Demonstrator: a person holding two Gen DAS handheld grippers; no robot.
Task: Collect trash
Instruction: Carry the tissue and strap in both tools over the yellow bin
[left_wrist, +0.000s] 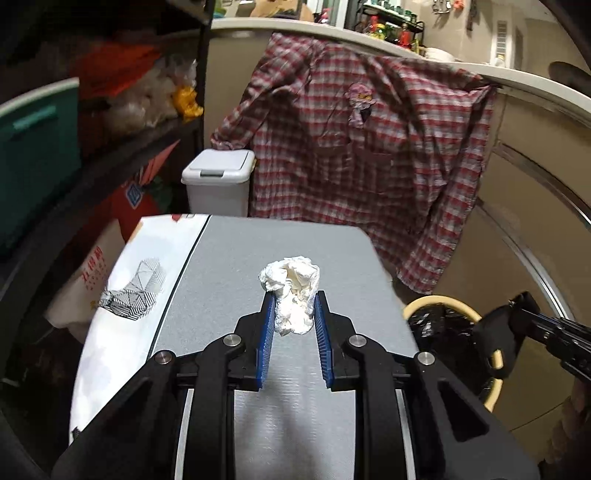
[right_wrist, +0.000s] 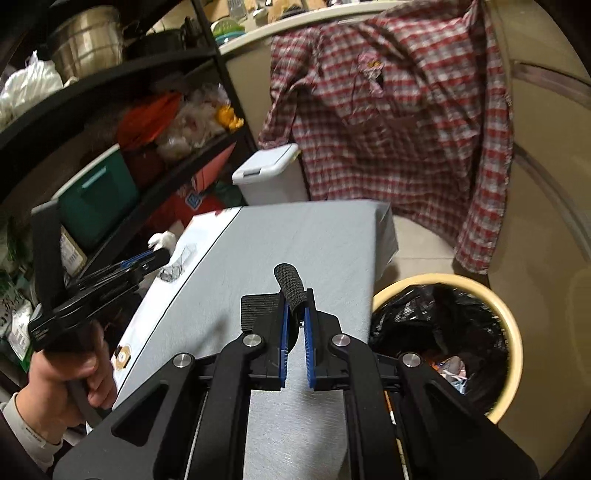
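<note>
My left gripper (left_wrist: 294, 297) is shut on a crumpled white tissue (left_wrist: 291, 291), held just above the grey table top (left_wrist: 229, 280). In the right wrist view the left gripper (right_wrist: 157, 254) shows at the left with the tissue (right_wrist: 162, 240) at its tips. My right gripper (right_wrist: 295, 295) is shut on a black textured strap (right_wrist: 291, 286) above the table's right part (right_wrist: 332, 240). In the left wrist view the right gripper (left_wrist: 517, 314) holds that black piece (left_wrist: 496, 332) over the yellow-rimmed bin (left_wrist: 417, 304) with a black liner. The bin (right_wrist: 513, 325) holds some trash.
A plaid shirt (left_wrist: 362, 158) hangs from the counter behind the table. A white lidded bin (left_wrist: 218, 177) stands beyond the table's far edge. A black shelf unit (right_wrist: 147, 110) with a green box (right_wrist: 96, 192) and bags is at the left. A patterned white cloth (left_wrist: 122, 295) covers the table's left side.
</note>
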